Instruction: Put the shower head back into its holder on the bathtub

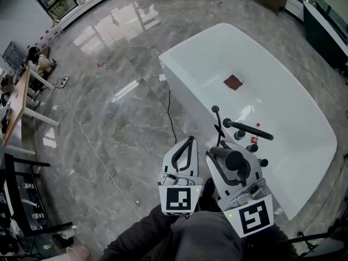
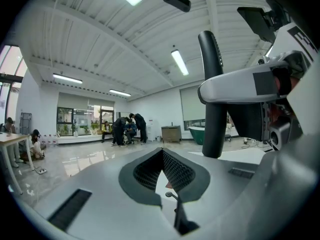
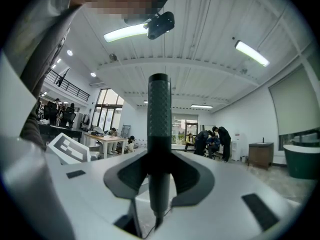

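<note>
head view — left gripper (image 1: 190, 141) pinched together, empty, just beside right gripper (image 1: 228, 155), which clasps the dark shower head (image 1: 235, 161) by the near end of the white bathtub (image 1: 283, 107), near its black tap fittings (image 1: 247, 128) | left gripper view — jaw tips meet, nothing between | right gripper view — pads squeeze the ribbed handle, upright

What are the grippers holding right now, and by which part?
The right gripper is shut on the shower head, around its dark handle near the thinner end. The left gripper holds nothing.
</note>
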### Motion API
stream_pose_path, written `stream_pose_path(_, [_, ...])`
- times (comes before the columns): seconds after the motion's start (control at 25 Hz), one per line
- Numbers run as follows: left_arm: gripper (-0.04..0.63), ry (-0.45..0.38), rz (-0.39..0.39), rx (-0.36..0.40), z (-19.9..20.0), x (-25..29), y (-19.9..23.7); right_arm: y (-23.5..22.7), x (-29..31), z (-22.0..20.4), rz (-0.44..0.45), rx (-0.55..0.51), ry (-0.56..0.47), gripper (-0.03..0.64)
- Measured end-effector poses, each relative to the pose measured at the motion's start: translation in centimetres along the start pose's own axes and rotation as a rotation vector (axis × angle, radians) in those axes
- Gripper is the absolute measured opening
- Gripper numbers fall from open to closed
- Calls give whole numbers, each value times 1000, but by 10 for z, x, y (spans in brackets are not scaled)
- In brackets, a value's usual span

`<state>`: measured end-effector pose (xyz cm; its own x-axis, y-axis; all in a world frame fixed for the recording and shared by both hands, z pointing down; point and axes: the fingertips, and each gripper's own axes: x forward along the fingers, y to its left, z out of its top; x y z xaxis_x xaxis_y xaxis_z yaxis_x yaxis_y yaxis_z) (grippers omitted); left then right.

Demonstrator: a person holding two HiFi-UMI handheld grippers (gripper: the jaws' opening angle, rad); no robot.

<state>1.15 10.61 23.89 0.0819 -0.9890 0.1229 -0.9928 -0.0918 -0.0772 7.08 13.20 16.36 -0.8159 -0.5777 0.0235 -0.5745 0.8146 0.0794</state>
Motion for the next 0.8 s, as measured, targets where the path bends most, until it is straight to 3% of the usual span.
stream_pose_path(0.44, [3, -5, 88, 22, 10, 37, 24, -37, 29, 5, 41, 30, -29, 141])
stream_pose_path(0.8, [3, -14, 22, 23, 0, 81, 40, -48, 70, -3, 18, 15, -25, 140])
